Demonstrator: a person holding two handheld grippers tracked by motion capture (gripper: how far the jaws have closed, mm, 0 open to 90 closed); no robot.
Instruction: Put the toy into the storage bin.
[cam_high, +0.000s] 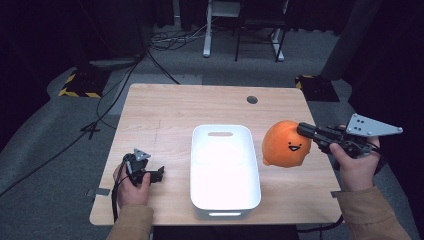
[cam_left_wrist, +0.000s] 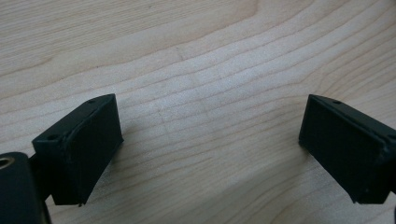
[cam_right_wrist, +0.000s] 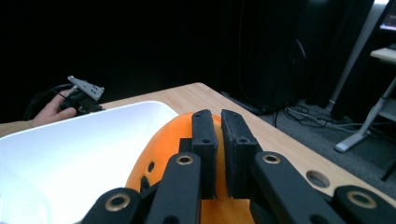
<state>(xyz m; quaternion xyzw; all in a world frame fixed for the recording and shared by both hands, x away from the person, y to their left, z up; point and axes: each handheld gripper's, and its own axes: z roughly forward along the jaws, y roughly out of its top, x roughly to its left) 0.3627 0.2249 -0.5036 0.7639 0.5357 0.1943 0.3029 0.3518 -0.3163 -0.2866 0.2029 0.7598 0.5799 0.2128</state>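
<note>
Right gripper view: right claw (cam_right_wrist: 218, 154) sits pinched on the top of the orange plush (cam_right_wrist: 161, 154), white bin (cam_right_wrist: 70, 154) just to its left; likely placing, so carry over the rim before releasing; left claw (cam_left_wrist: 210, 144) idles apart above bare surface (cam_left_wrist: 196, 56).

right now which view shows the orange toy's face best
The high view: the toy shows whole, smiling face toward the camera, beside the bin. The right gripper view shows only its top behind the shut claw.

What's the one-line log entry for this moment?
right gripper: shut on orange plush toy, beside white bin | left gripper: open, over table | bin: nothing visible inside
</note>
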